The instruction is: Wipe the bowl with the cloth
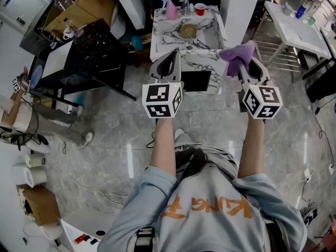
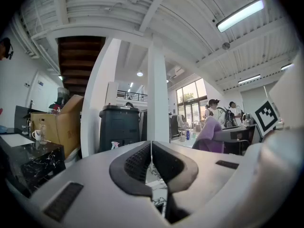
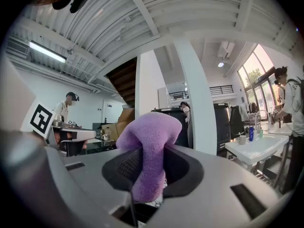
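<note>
A brown bowl (image 1: 188,31) sits on the white marble table (image 1: 169,40), far ahead of both grippers. My right gripper (image 1: 242,63) is shut on a purple cloth (image 1: 238,53), which bulges out past the jaw tips; in the right gripper view the cloth (image 3: 148,152) fills the gap between the pads. My left gripper (image 1: 171,58) is shut with nothing in it, and its dark pads (image 2: 137,163) meet along a thin line. Both grippers are held up in the air, level, short of the table.
On the table's far edge stand a pink spray bottle (image 1: 171,8) and a red cup (image 1: 200,9). A black table (image 1: 89,56) is to the left, a white table (image 1: 295,28) to the right. A dark panel (image 1: 197,80) hangs on the marble table's near side. A person (image 1: 47,121) stands at far left.
</note>
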The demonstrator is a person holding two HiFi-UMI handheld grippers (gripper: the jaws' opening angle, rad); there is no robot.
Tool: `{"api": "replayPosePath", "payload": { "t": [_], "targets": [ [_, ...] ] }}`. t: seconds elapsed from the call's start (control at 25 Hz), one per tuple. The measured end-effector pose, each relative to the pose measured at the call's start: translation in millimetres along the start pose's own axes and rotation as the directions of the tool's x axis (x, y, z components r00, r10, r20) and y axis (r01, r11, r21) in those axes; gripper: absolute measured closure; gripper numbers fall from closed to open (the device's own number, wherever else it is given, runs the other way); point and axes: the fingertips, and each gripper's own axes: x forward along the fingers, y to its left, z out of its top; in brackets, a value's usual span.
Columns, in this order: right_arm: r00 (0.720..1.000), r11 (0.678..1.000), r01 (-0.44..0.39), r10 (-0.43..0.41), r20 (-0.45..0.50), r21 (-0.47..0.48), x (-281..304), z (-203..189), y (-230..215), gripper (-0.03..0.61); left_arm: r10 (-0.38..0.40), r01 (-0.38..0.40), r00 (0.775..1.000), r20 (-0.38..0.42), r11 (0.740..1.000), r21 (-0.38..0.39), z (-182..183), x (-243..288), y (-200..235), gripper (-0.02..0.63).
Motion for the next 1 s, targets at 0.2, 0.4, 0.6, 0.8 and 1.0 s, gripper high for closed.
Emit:
{"api": "replayPosePath", "payload": {
  "t": [0.2,0.4,0.6,0.8,1.0],
  "targets": [
    [1.0,1.0,-0.002,0.002,-0.004,-0.031,4,3,-2,0.463,-0.01,0.01,1.0,-0.002,1.0,0.007,3,6,-1,0.588],
    [1.0,1.0,0.025,-0.025,0.0,0.0,7,3,-13,0.46,-0.024,0.024,1.0,-0.003,1.0,0.007,4,14,-3,0.588],
    [0.999,0.999,0.044,-0.044,0.016,0.016,6,8,-26,0.46,-0.024,0.024,1.0,-0.014,1.0,0.002,4,22,1,0.588],
    [0.998,0.998,0.064,-0.064,0.027,0.004,10,14,-34,0.46,-0.024,0.024,1.0,-0.016,1.0,-0.007,3,29,8,0.588],
    [0.998,0.999,0.05,-0.05,0.037,-0.011,16,21,-36,0.459,-0.032,0.032,0.999,-0.01,0.999,0.012,9,30,7,0.588]
  ]
}}
